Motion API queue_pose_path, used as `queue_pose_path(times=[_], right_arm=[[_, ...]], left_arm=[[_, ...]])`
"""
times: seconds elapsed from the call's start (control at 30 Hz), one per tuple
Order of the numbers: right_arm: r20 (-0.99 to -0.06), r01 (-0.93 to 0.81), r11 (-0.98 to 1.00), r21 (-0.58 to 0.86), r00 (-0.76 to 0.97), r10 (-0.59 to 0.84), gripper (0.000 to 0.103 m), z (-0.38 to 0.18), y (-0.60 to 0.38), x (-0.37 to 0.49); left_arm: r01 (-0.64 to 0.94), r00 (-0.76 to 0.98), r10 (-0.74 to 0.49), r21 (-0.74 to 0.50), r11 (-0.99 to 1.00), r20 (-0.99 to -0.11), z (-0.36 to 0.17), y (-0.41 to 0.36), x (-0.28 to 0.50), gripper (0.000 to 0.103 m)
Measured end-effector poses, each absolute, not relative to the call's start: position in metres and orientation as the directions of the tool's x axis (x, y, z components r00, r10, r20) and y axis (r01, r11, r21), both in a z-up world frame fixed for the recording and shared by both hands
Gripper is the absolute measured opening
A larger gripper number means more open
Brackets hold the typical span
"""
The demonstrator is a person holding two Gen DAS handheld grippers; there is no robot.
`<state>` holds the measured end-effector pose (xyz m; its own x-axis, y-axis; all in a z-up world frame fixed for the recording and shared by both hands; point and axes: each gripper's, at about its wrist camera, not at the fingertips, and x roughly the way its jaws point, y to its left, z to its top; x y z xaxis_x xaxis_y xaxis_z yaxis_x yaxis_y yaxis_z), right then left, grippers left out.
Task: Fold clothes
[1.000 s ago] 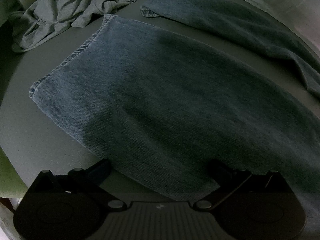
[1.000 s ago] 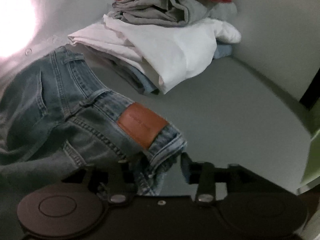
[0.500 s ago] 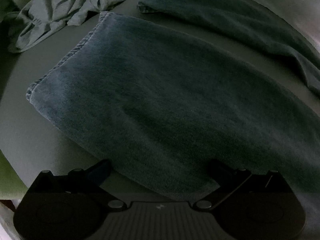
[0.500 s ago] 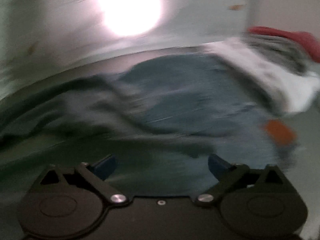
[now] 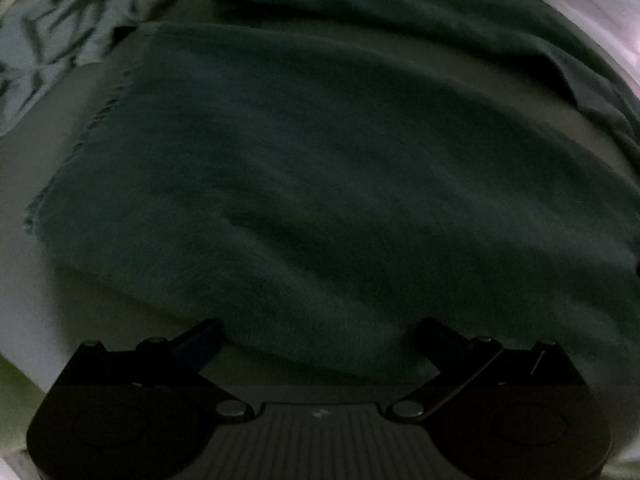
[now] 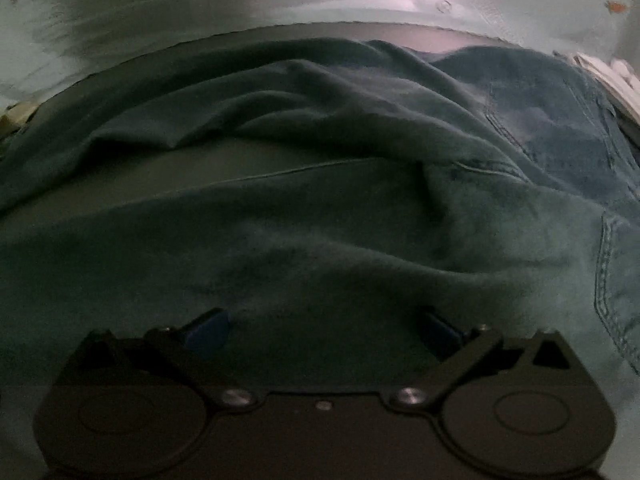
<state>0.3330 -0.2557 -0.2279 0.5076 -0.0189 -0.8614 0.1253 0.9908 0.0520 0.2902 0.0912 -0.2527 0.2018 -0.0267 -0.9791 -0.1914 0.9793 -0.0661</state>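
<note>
Closest to the right gripper (image 6: 324,332), denim fills the space directly under and between its blue-tipped fingers (image 6: 208,330), which stand spread wide with nothing pinched; the jaws have just been opening, and the cloth between them lies slack, not pressed. This is the seat and upper leg of the jeans (image 6: 320,248), and just beyond the fingertips a long seam line runs crosswise, left to right. To the right of the claw the stitched back pocket (image 6: 560,132) marks the waist end, so the garment's long axis lies across this claw's line of sight, waist to its right and legs trailing away to its left. Farther ahead a rumpled second leg (image 6: 240,96) lies separated from the near one by a strip of bare grey surface (image 6: 224,164), and past that rise the pale wall and a bright glare. The left gripper (image 5: 318,340) likewise hangs wide with empty jaws, over the near edge of a flat trouser leg (image 5: 320,180), whose hem (image 5: 80,148) lies ahead and to its left; the other leg (image 5: 400,12) runs beyond it, and a crumpled grey garment (image 5: 48,44) sits far left. Judging from this, the legs are still apart, and bringing them together turns on that gap: the left hand is nearer the hems, the right nearer the waist.
</note>
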Motion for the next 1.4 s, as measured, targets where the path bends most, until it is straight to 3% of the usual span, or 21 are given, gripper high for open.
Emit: queue_pose_path(times=[0.2,0.37,0.87,1.17,1.2,1.27,1.3,1.4], right_arm=[[-0.849,0.133,0.99,0.037,0.528,-0.039,0.103,-0.223,-0.23,0.342],[-0.838,0.12,0.993,0.011,0.543,-0.057,0.103,-0.22,-0.203,0.37],[-0.862,0.038,0.997,-0.074,0.5,-0.083,0.103,-0.23,-0.144,0.462],[-0.871,0.116,0.993,-0.011,0.487,-0.066,0.103,-0.238,-0.143,0.469],[-0.87,0.12,0.993,-0.01,0.488,-0.068,0.103,-0.238,-0.143,0.469],[-0.87,0.128,0.992,-0.007,0.488,-0.069,0.103,-0.239,-0.143,0.469],[-0.87,0.132,0.991,-0.005,0.488,-0.07,0.103,-0.239,-0.143,0.469],[-0.869,0.135,0.991,-0.005,0.49,-0.071,0.103,-0.24,-0.141,0.469]], left_arm=[[-0.207,0.328,-0.071,-0.145,0.968,-0.942,-0.221,0.138,0.318,0.103],[-0.139,0.408,-0.008,-0.07,0.988,-0.913,-0.203,0.165,0.362,0.103],[-0.036,0.481,0.037,0.022,0.999,-0.876,-0.219,0.209,0.525,0.103],[-0.013,0.544,-0.023,-0.036,0.999,-0.839,-0.231,0.22,0.591,0.1],[-0.015,0.546,-0.032,-0.048,0.999,-0.837,-0.233,0.222,0.597,0.093],[-0.023,0.545,-0.063,-0.09,0.996,-0.836,-0.238,0.225,0.605,0.069],[-0.032,0.54,-0.073,-0.107,0.994,-0.839,-0.241,0.225,0.609,0.045],[-0.033,0.566,-0.025,-0.053,0.998,-0.824,-0.239,0.217,0.609,0.014]])
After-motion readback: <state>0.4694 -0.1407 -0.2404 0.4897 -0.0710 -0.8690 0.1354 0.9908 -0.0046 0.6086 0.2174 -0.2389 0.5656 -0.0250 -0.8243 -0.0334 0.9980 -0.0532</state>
